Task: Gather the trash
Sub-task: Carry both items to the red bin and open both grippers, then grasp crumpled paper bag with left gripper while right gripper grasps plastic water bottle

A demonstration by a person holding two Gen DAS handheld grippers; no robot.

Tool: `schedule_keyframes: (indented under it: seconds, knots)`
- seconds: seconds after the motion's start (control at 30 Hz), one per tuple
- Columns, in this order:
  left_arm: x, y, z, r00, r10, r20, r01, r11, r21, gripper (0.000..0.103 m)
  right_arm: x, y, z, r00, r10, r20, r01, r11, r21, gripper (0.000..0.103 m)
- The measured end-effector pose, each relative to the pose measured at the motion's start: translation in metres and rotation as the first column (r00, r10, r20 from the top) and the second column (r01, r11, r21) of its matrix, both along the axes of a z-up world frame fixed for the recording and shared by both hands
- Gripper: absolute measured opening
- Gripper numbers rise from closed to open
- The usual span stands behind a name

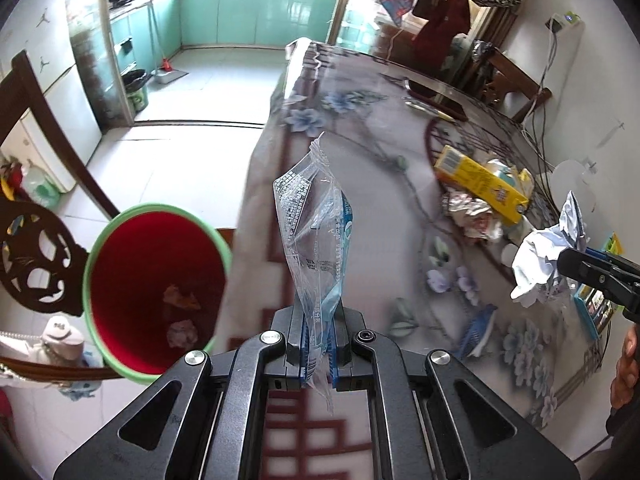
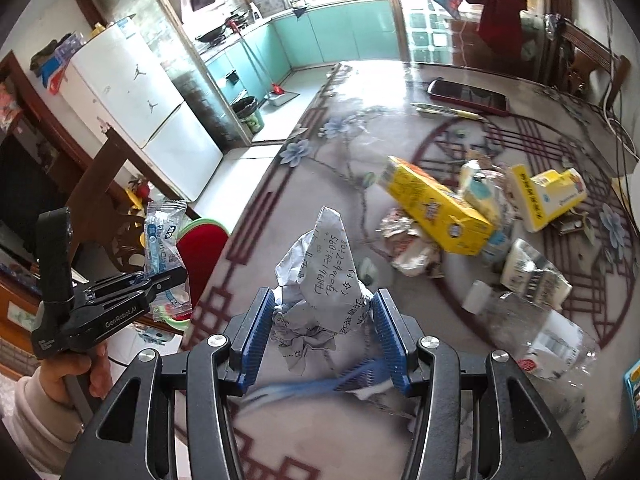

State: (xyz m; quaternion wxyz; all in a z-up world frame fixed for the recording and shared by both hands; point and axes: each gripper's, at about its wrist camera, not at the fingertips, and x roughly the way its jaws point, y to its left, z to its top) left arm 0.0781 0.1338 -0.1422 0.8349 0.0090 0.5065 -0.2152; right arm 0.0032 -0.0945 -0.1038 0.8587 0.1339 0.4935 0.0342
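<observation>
Left wrist view: left claw [image 1: 319, 354] pinches a plastic wrapper [image 1: 316, 240]; the bin [image 1: 156, 296] sits just left, below the desk [image 1: 380, 208] edge. Right claw [image 2: 324, 320] squeezes crumpled paper [image 2: 320, 276], farther away.

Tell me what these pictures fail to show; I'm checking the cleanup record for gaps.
- Red bin: left wrist view, near rim hidden behind the left gripper.
- Bottle: right wrist view, blurred, label unreadable.
- Wrapper print: too small.
- Crumpled paper: lower part hidden between the right gripper fingers.
</observation>
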Motion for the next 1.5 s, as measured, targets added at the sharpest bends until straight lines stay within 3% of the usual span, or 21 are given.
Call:
schedule_keyframes:
  seconds: [0.53,0.7,0.87,1.0,1.03,1.1,1.17,1.33,1.5]
  knots:
    - [0.036,0.05,-0.018,0.997,0.079,-0.027,-0.079,0.997,0.0,0.007,0.044,0.065,-0.006,0.996,0.094,-0.007,-0.094,0.995,-0.026,0.049]
    - [0.044,0.063,-0.026,0.993,0.119,-0.006,-0.118,0.988,0.096,0.007,0.074,0.09,-0.006,0.986,0.159,0.055,-0.162,0.986,0.041,0.049]
    - [0.054,0.097,-0.033,0.974,0.224,-0.036,-0.219,0.97,0.103,0.007,0.111,0.13,-0.017,0.961,0.264,0.077,-0.274,0.949,0.158,0.049]
    - [0.058,0.127,-0.039,0.948,0.312,-0.068,-0.305,0.947,0.102,0.007,0.135,0.167,-0.033,0.929,0.365,0.056,-0.369,0.911,0.181,0.05]
    - [0.059,0.129,-0.04,0.944,0.32,-0.075,-0.312,0.944,0.105,0.009,0.141,0.176,-0.037,0.921,0.387,0.053,-0.39,0.903,0.183,0.051]
    - [0.057,0.138,-0.04,0.935,0.347,-0.067,-0.339,0.934,0.111,0.026,0.148,0.187,-0.041,0.913,0.403,0.055,-0.406,0.893,0.194,0.052]
    - [0.054,0.145,-0.035,0.93,0.364,-0.046,-0.358,0.928,0.103,0.068,0.152,0.192,-0.044,0.914,0.401,0.059,-0.404,0.892,0.204,0.054]
    - [0.052,0.151,-0.024,0.924,0.384,0.006,-0.382,0.918,0.106,0.072,0.153,0.193,-0.041,0.922,0.383,0.063,-0.387,0.902,0.191,0.056]
    - [0.05,0.138,-0.021,0.939,0.342,0.016,-0.342,0.935,0.09,0.072,0.129,0.155,-0.025,0.944,0.322,0.073,-0.33,0.931,0.158,0.056]
